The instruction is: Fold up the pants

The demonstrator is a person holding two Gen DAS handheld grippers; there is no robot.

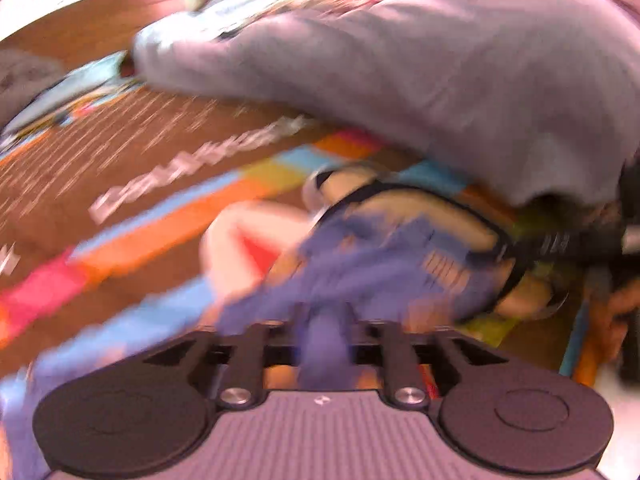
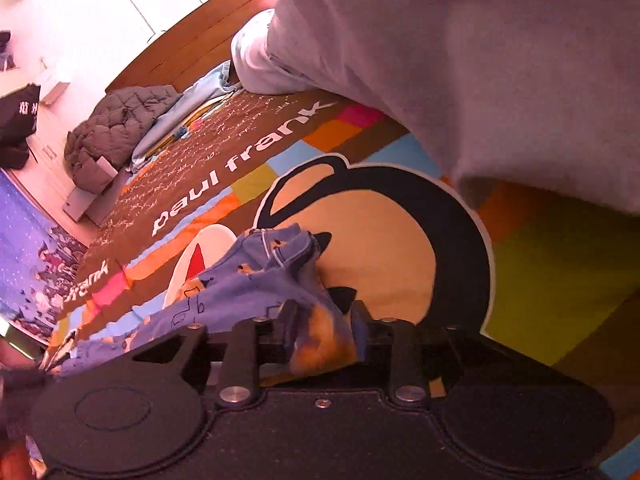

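At the far left of the right wrist view, a grey quilted jacket [image 2: 120,128] lies crumpled on the edge of a colourful printed bedspread [image 2: 560,264], with a dark garment [image 2: 18,120] beyond it against the pale wall. The bedspread carries white lettering [image 2: 240,160] on a brown band, bright colour blocks, and a large tan cartoon face [image 2: 380,248] outlined in dark blue. The small blue pants [image 2: 256,276], printed with tiny drawings, lie bunched on the near part of that face and run from the low left toward the centre. A fold of them with an orange patch sits between the jaws of the right gripper [image 2: 324,320], which stand narrowly apart with cloth filling the gap; whether the pads press on it cannot be told. Up and to the right, a person's leg in grey sweatpants [image 2: 460,60] covers the far right of the scene. The left wrist view is heavily blurred: the left gripper [image 1: 323,320] also has a strip of the pants [image 1: 360,264] running between its part-open jaws, and whether it grips them cannot be told. At that view's right edge a dark shape [image 1: 592,240], probably the other tool, shows.
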